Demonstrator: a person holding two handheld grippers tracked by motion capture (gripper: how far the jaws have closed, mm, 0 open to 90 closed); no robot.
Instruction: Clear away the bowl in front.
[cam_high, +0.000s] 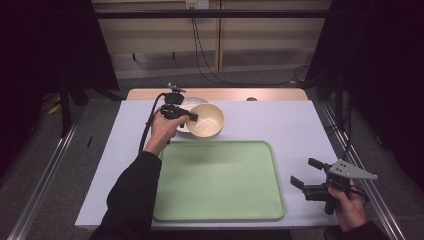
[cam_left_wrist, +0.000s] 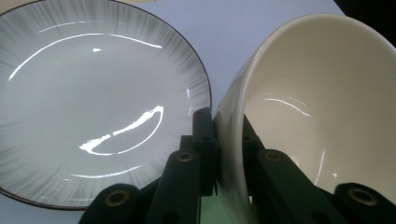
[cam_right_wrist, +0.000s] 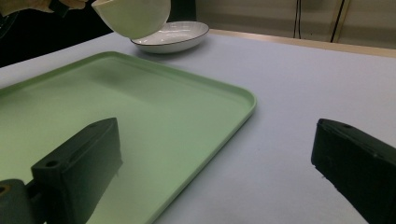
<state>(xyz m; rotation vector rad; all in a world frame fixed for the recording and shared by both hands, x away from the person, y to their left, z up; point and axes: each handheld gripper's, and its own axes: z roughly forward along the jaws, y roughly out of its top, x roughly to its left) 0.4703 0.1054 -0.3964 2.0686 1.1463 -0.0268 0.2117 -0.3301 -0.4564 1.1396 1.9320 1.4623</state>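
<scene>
Bowl (cam_high: 205, 120) rim clamped in my left claw (cam_high: 192, 118), lifted; tray (cam_high: 218, 181) lies just below-right; my right claw (cam_high: 305, 173) rests released, farther off.

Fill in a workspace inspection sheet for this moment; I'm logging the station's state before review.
Surface: pale table top, green tray on it, tray bare.
Job's things: cream bowl lifted and tilted; grey-rimmed plate on the table beyond the tray.
Clutter: nothing seen.
Grippers: left gripper shut on the bowl's rim; right gripper open, beside the tray.
Cables: black cable trails from the left gripper; more cables on the floor behind.
Surroundings: dark curtains, wooden wall panels.
</scene>
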